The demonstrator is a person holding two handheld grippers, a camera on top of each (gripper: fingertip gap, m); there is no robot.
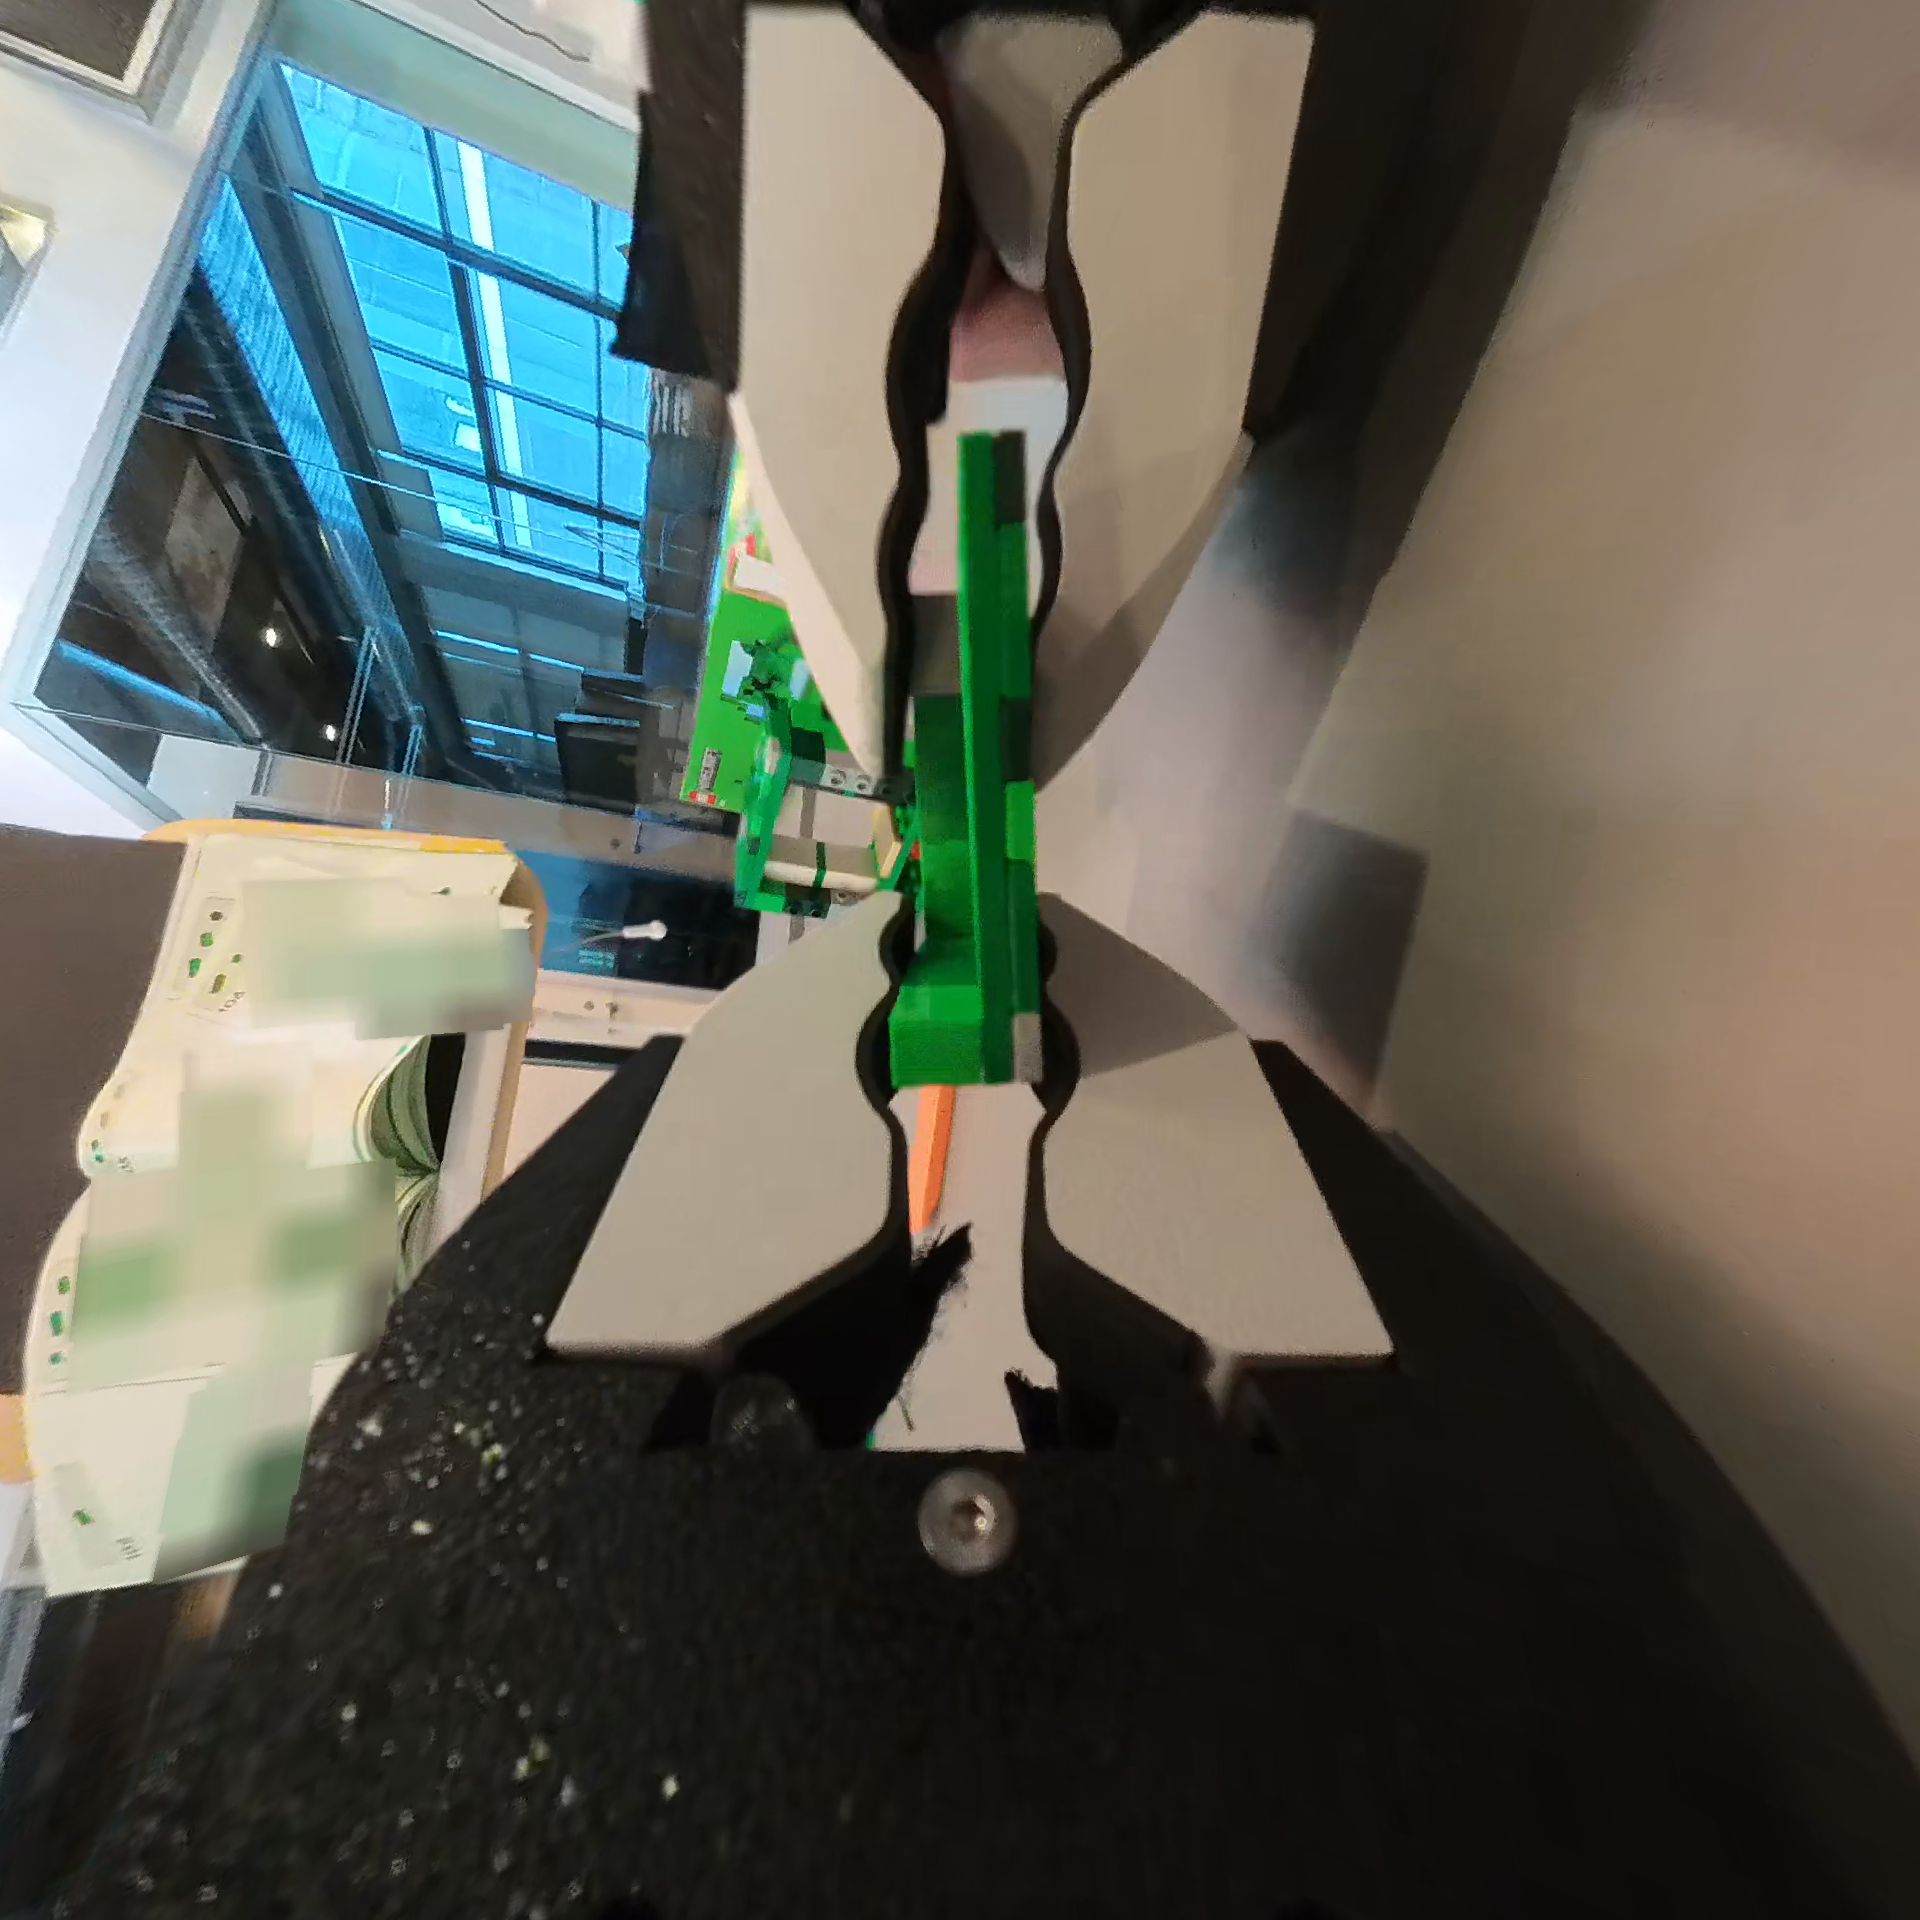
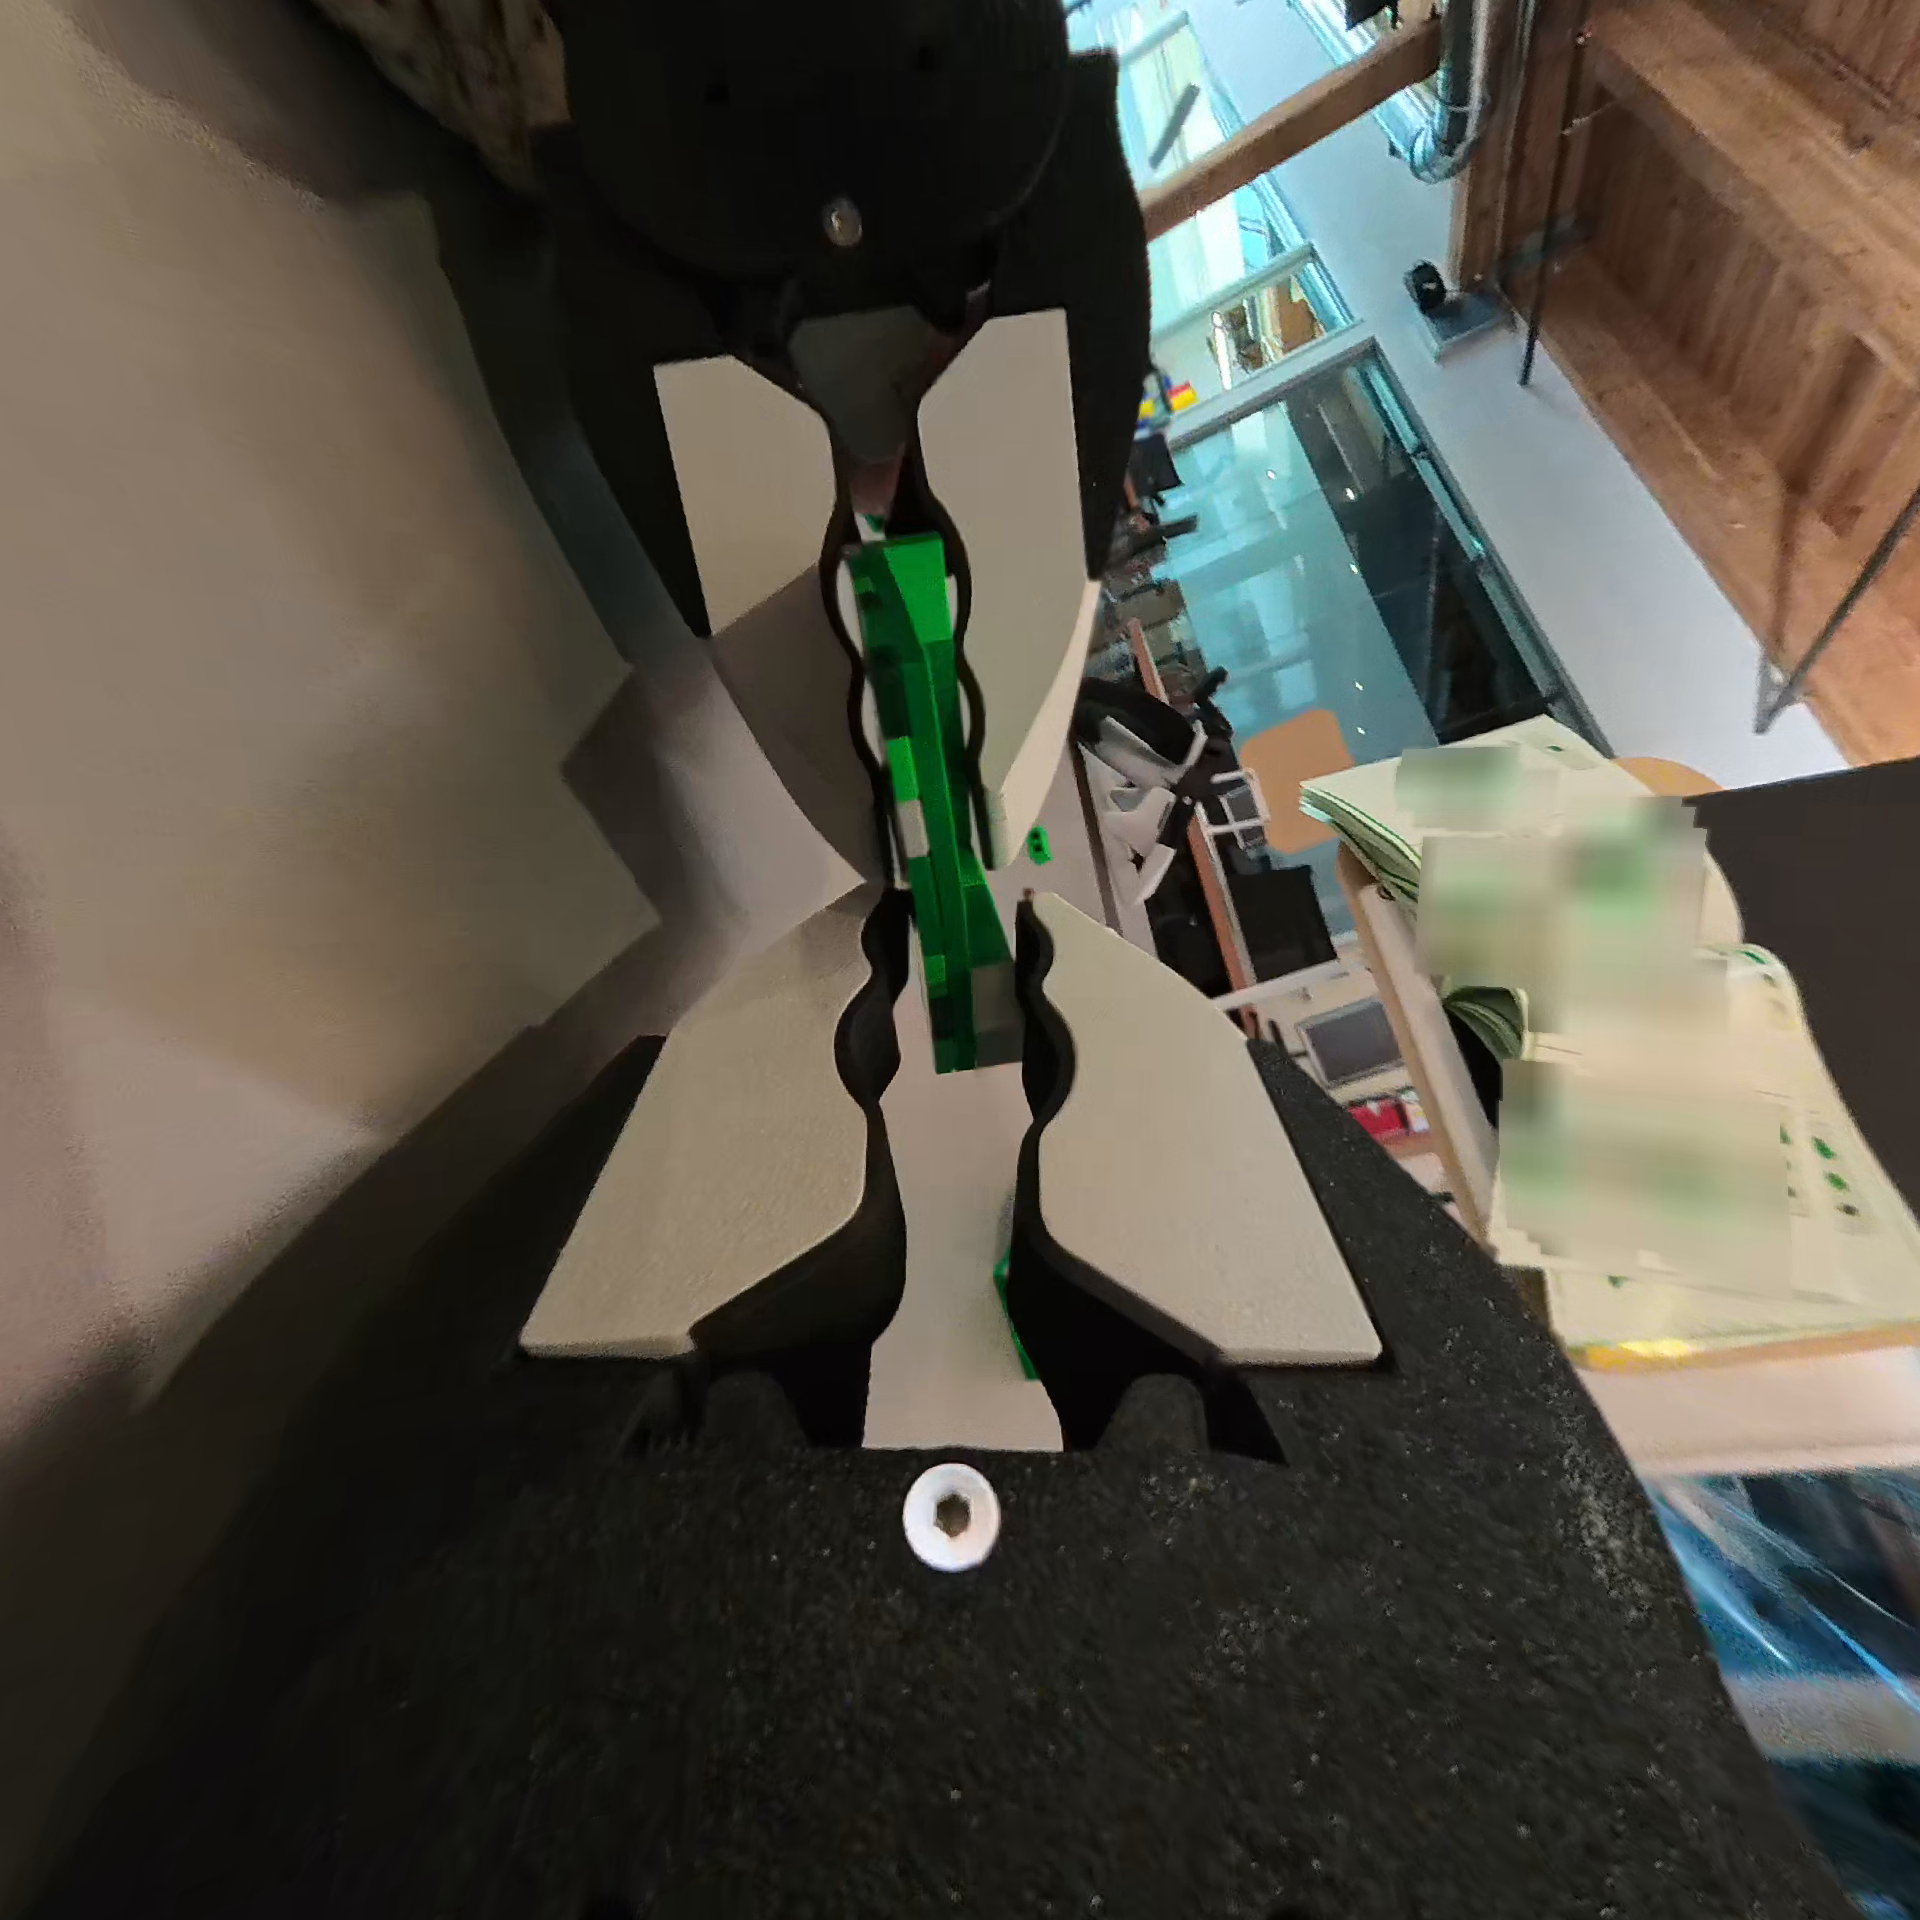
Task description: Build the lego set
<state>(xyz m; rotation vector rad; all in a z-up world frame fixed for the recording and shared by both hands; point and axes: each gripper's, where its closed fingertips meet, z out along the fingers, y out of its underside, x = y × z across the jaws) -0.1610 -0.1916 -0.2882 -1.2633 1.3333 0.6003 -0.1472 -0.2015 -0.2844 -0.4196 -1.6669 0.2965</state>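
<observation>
Your left gripper point(image 1: 971, 914) pinches the near end of a flat green Lego assembly point(image 1: 977, 790), edge-on at frame centre, with darker green and grey bricks stepped along it. Your right gripper point(image 2: 961, 904) clamps its opposite end point(image 2: 940, 831). Farther off, instruction sheets point(image 2: 1621, 1039) lie at right.

Count: two grippers, left gripper point(image 1: 971, 914) and right gripper point(image 2: 951, 904). One green brick assembly point(image 1: 977, 790) between them. One orange piece point(image 1: 930, 1153). One stack of paper booklets point(image 2: 1621, 1039).
</observation>
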